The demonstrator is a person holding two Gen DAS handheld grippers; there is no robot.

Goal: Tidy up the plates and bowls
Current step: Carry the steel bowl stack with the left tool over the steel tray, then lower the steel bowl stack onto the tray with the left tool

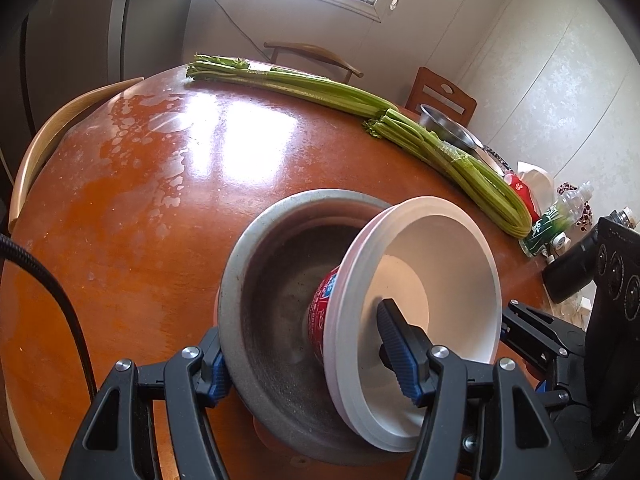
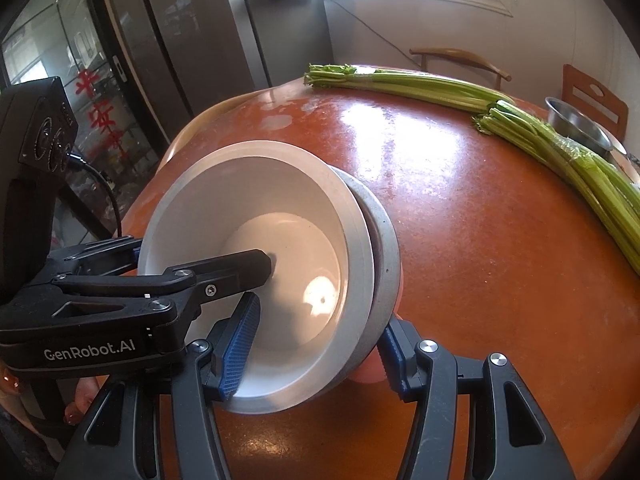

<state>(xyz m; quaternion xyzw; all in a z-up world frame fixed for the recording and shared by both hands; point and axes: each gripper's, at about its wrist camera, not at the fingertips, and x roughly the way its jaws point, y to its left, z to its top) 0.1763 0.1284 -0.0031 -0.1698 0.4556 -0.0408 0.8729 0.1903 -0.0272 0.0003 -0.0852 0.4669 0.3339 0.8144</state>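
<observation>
While you hold both tools angled steeply down over the orange-brown bench (image 1: 132, 208), your left hand-held gripper (image 1: 308, 360) is clamped across two nested bowls: one blue-padded finger sits outside the grey bowl (image 1: 240, 280), the other inside the white bowl (image 1: 448, 264). Your right hand-held gripper (image 2: 316, 348) comes in from the other side and is clamped on the same pair, its left finger inside the white bowl (image 2: 256, 200) and its right finger against the outer wall of the grey bowl (image 2: 386, 240).

Both bowls are tipped well over rather than sitting flat, so their open mouths face back towards you and the cameras; the axis through their centres runs slanting down and away towards the bench. Whether the grey bowl's lower edge touches the bench cannot be told.

Only the left wrist view shows the gap between the two bowls, with the red-printed outer wall of the white bowl sunk into the grey one, plus a green-labelled plastic bottle (image 1: 560, 220) and a red packet (image 1: 520, 192) at the far right. Only the right wrist view shows your fingertips (image 2: 76, 412) under the left tool (low left corner).

Both views show two bundles of celery (image 1: 300, 84) lying end to end along the far side, and a steel bowl (image 1: 448, 128) behind them.
</observation>
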